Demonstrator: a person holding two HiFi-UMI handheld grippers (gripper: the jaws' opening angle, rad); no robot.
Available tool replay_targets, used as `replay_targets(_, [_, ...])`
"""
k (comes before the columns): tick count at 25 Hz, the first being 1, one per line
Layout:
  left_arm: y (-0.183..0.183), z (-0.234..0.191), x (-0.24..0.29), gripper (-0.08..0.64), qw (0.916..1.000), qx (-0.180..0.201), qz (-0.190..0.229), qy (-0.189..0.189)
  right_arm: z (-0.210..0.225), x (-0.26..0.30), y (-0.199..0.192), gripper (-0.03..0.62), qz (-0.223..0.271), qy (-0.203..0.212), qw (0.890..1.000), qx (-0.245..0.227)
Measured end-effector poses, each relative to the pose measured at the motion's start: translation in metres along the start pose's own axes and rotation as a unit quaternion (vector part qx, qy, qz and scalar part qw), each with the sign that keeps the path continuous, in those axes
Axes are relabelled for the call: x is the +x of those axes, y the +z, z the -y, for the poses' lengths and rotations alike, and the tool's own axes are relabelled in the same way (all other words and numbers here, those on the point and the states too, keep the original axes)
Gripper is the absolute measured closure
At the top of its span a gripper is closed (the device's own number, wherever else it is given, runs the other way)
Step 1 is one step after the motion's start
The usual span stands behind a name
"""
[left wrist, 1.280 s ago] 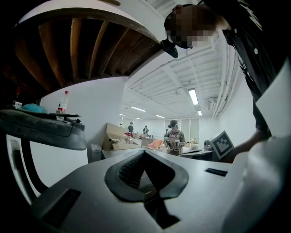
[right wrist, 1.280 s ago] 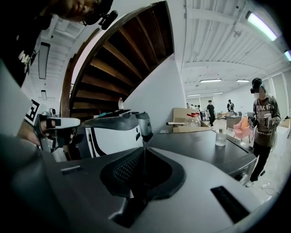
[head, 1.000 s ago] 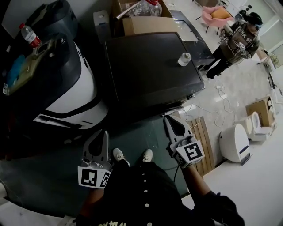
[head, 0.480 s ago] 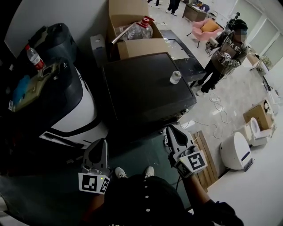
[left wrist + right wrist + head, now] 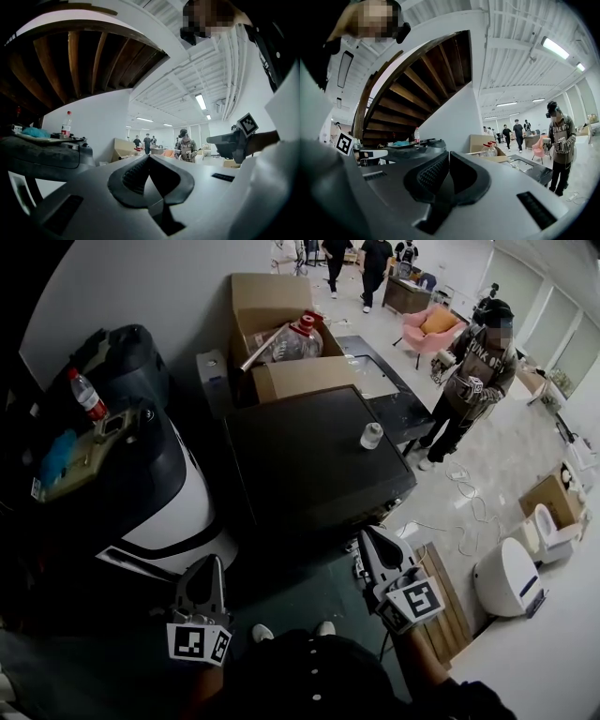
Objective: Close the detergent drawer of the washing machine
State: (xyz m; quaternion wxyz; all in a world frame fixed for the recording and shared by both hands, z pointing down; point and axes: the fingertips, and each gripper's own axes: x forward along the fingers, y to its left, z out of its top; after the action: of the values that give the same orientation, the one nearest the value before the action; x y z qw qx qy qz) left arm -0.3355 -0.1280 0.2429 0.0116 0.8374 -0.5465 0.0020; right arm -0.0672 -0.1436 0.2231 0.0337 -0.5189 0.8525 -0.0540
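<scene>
- washing machine [image 5: 300,460]: boxy, with a flat, dark, matte top, just above centre in the head view. Its front face is hidden from above, so the detergent drawer can't be made out.
- rounded machine [image 5: 141,493]: at 9 o'clock of the washing machine. It has a glossy black curved lid and a white shell, with clutter on top.
- cardboard boxes [image 5: 305,379]: 2 plain brown boxes at 12 o'clock, behind the washing machine.
- left gripper [image 5: 210,562]: at 7 o'clock in the head view. It is held level with the tips pointing to 12 o'clock, short of both machines. The shell is smooth grey plastic. The black ribbed pads [image 5: 132,176] meet at the tip, jaws fully together with nothing held.
- right gripper [image 5: 367,532]: at 5 o'clock, level and angled to 11 o'clock. Its tip is near the washing machine's front corner, and no contact shows. It has the same grey shell and ribbed black pads [image 5: 429,177]. The jaws are pressed together and it is empty.
- bottle [image 5: 87,395]: clear plastic with a red cap, upright on the rounded machine.
- jar [image 5: 371,435]: small pale cylinder, upright at 2 o'clock on the washing machine top.
</scene>
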Motion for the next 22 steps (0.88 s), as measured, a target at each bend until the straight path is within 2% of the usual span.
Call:
replay_targets(9, [0.004, -0.017, -0.004, 0.545, 1.0, 0.004, 0.003, 0.009, 0.006, -0.004, 0.007, 0.558, 0.014, -0.012, 1.0, -0.005])
replay_targets(14, [0.01, -0.014, 0.0, 0.545, 0.9999, 0.007, 0.011, 0.003, 0.007, -0.003, 0.011, 0.558, 0.013, -0.023, 0.999, -0.018])
replay_targets(22, [0.012, -0.01, 0.002, 0.545, 0.9999, 0.01, 0.012, -0.002, 0.001, -0.001, 0.013, 0.56, 0.011, -0.018, 0.999, -0.03])
